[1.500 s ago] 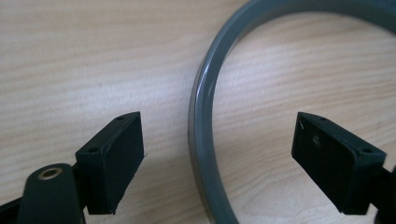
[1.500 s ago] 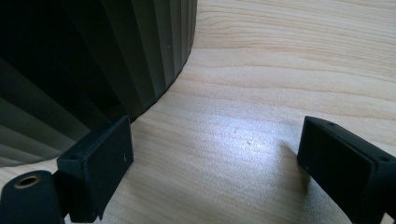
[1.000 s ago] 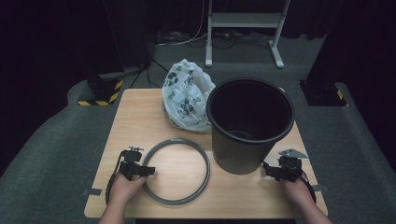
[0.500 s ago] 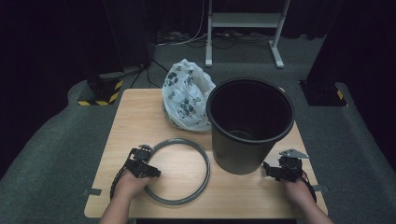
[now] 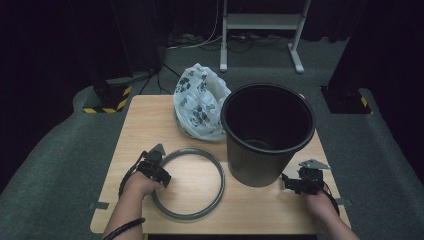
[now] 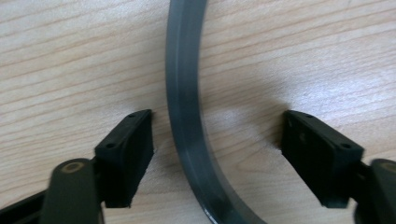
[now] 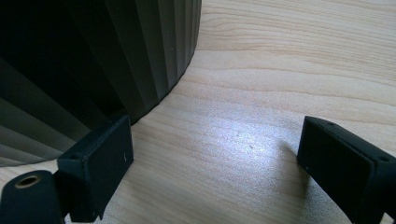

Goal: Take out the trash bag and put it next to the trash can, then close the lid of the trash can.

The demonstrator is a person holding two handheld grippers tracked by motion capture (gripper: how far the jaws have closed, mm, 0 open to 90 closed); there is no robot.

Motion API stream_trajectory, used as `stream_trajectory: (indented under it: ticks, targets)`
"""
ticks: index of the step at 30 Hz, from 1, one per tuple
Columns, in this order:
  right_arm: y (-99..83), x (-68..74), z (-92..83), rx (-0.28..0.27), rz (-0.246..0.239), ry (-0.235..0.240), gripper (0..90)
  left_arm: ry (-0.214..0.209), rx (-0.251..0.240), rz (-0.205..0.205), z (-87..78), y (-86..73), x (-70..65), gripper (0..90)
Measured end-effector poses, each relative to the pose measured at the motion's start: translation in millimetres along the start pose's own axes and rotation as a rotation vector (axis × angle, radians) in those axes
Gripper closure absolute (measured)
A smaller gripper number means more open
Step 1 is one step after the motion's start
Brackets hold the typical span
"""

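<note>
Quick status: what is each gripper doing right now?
Left gripper: open, jaws just closing, straddling the grey ring, not pressing it.
Right gripper: open, holding nothing, beside the black bin.

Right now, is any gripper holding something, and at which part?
Nothing is held. The left gripper straddles the grey ring, its closing jaws not touching it; the right gripper is open beside the black bin.

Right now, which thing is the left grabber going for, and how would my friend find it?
Find the big black bin on the wooden table. Left of it, flat on the wood, lies the grey ring, with the left gripper open astride its rim. It's the only thin hoop; the spotted bag behind is crumpled.
</note>
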State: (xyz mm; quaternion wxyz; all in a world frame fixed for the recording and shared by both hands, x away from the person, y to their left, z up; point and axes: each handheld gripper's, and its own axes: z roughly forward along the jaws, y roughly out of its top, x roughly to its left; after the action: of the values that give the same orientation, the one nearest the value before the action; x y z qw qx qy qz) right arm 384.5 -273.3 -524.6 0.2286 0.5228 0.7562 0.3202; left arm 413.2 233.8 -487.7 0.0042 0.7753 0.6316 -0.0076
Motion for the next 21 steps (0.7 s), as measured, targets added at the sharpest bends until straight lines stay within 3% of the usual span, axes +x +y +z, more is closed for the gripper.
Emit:
stream_trajectory:
  ticks: [9,13,16,21]
  targets:
    - [0.1,-0.2,0.2,-0.002,-0.006,0.000,10.3,-0.035,0.017,-0.052,-4.6,1.5,15.9,47.9]
    - [0.1,-0.2,0.2,-0.001,-0.006,0.000,10.3,-0.020,0.016,-0.054,-5.3,1.4,18.4,56.6]
    - [0.4,0.1,0.4,-0.001,-0.007,0.001,10.3,-0.012,0.020,-0.089,-5.0,3.5,18.3,57.8]
    - [0.1,0.4,0.2,-0.001,-0.013,0.004,10.4,0.012,0.028,-0.102,-5.8,7.0,17.1,61.6]
